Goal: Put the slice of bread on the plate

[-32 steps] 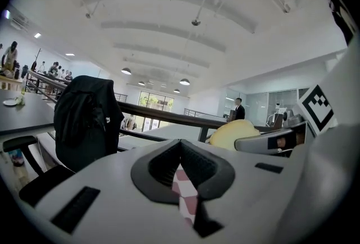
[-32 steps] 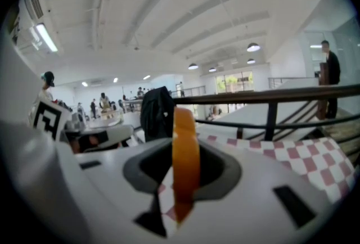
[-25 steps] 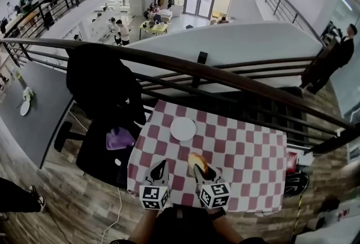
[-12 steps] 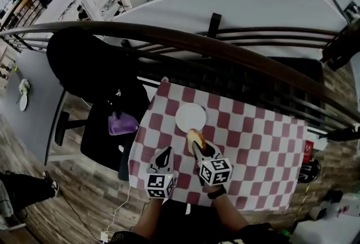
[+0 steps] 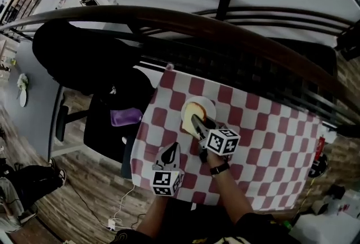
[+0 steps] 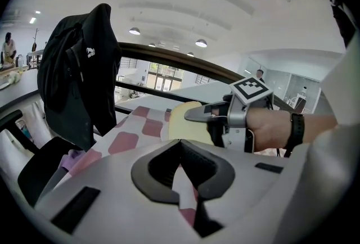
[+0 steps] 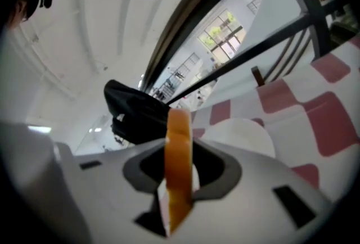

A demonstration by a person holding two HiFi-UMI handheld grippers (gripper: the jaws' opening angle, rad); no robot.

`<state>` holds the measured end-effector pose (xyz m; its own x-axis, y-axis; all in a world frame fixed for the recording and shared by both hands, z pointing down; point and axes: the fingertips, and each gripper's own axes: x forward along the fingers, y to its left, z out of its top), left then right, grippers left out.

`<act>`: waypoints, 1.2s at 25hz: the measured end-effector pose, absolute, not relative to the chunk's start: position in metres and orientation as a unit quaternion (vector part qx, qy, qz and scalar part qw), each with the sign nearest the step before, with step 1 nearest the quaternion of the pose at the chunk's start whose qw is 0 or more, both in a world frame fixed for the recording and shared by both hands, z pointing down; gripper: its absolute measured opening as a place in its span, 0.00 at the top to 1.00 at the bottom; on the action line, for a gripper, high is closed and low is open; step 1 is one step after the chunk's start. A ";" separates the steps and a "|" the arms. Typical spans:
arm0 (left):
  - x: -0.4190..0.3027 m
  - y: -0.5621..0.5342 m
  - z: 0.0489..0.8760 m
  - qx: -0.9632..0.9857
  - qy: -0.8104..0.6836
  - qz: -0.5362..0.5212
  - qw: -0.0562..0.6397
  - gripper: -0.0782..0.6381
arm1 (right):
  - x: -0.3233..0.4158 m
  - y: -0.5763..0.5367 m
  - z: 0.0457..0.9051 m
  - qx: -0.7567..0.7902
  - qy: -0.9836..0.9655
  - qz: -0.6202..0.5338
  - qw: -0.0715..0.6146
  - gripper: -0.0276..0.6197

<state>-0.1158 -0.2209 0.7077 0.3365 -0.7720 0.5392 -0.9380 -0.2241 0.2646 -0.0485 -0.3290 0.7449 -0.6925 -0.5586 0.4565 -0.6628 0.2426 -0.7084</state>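
Right gripper (image 5: 198, 123) has swung forward from near table edge, now over plate (image 5: 209, 105), clamped on bread slice (image 5: 190, 114), slice just above plate. Left gripper (image 5: 172, 150) jaws together, empty, above checked table (image 5: 264, 141).

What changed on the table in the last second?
The right gripper, clamped on the bread throughout, carried it forward from the table's near edge to over the plate. The plate stayed put; the left gripper stayed empty near that edge.
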 end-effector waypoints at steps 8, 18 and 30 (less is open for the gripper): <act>-0.127 -0.222 0.719 0.769 -0.555 0.139 0.285 0.86 | -0.055 -0.353 0.776 0.443 -0.786 0.391 0.180 0.75; -0.112 -0.217 0.710 0.770 -0.551 0.149 0.284 0.86 | -0.017 -0.370 0.803 0.477 -0.760 0.259 0.357 0.39; -0.135 -0.214 0.665 0.762 -0.589 0.117 0.242 0.86 | -0.008 -0.322 0.714 0.507 -0.794 0.203 0.268 0.40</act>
<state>-0.1347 -0.2136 0.6647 0.2796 -0.8410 0.4632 -0.9542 -0.1898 0.2313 -0.0075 -0.3220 0.7141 -0.3433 -0.6959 0.6307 -0.9131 0.4045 -0.0507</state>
